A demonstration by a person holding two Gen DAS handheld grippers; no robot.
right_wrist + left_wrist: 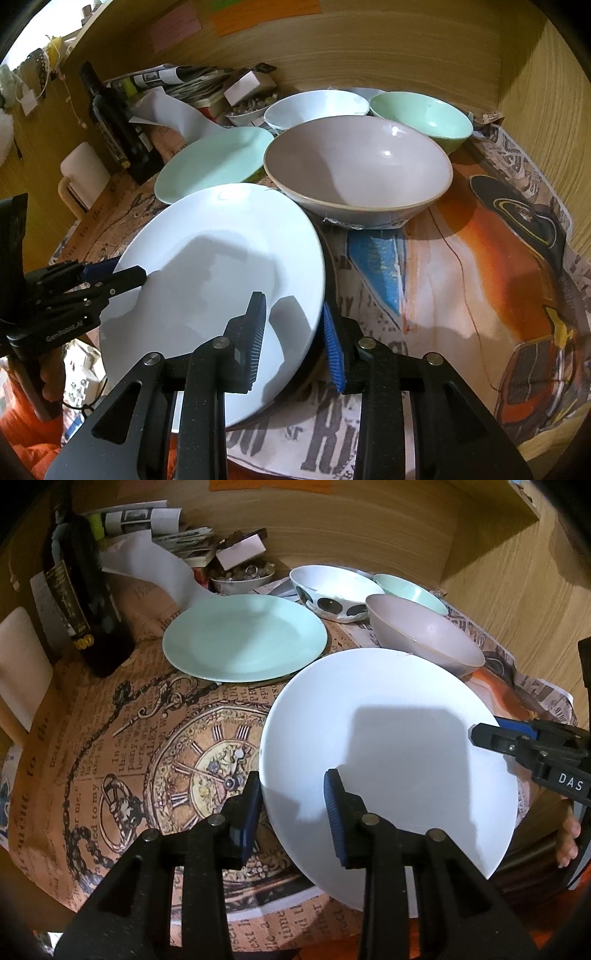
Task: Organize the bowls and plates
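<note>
Both grippers are straddling opposite rims of the white plate (388, 738), jaws parted: left gripper (293, 808) on its left edge, right gripper (293, 339) on its right. Beyond it are sitting the pink bowl (358, 173), green plate (243, 637), spotted bowl (332, 590) and green bowl (421, 114)

The white plate (388, 738) (221, 288) is viewed closely from opposite rims, forward and downward; it is shared by both views.

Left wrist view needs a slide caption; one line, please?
Both hand-held grippers straddle opposite rims of the white plate beside the mint plate.
</note>
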